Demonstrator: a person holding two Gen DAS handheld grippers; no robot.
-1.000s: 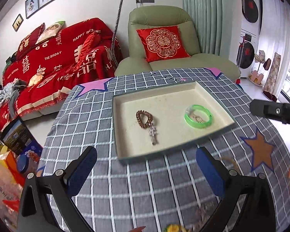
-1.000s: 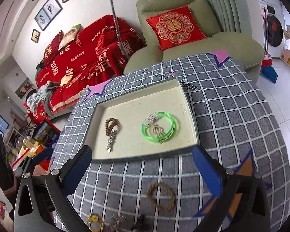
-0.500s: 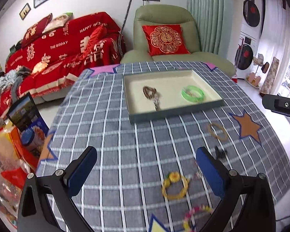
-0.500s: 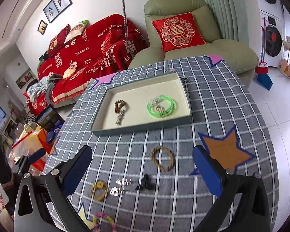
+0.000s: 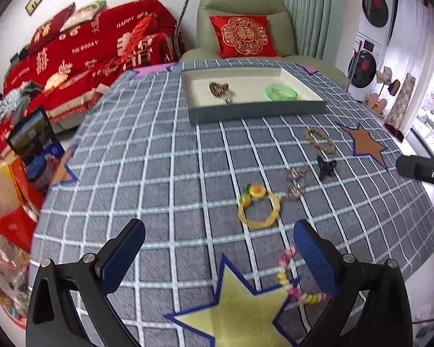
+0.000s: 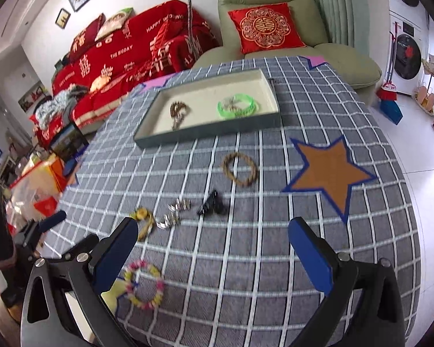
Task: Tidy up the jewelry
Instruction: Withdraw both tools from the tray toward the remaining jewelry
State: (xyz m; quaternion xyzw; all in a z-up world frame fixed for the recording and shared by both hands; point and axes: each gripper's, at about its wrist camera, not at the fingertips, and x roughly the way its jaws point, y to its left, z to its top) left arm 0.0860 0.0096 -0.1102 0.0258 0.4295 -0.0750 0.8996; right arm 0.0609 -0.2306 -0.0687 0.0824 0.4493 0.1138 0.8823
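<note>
Both tongs have pulled well back from the tray [image 5: 254, 112] since a second ago, when it filled the views; now it sits far off at twelve o'clock and the loose pieces have come into sight on the checked cloth [image 5: 159, 159].

We read this as a reset between pieces: the brown beaded bracelet [image 5: 219, 88] and the green bangle [image 5: 281, 92] already lie in the tray, and six pieces wait outside it. The braided tan ring [image 5: 319, 140] lies nearest the tray, at about one o'clock in the left view. Then come the black hair claw [image 5: 325, 167], the two silver clips [image 5: 295, 182] and the yellow flower bracelet [image 5: 259, 206]. The pink-and-yellow bead bracelet [image 5: 292, 274] lies closest to us, at five o'clock.

Our left gripper [image 5: 218, 256] is spread wide and holds nothing; our right gripper [image 6: 212, 256] is likewise spread and empty. Either could go for a near piece next.

The bead bracelet is partly covered by the left gripper's right finger [image 5: 315, 260] and is motion-blurred. In the right view the left finger [image 6: 115, 256] overlaps the yellow bracelet. Something pale lies inside the green bangle, but we cannot make out what. The silver clips are too small to identify surely.
</note>
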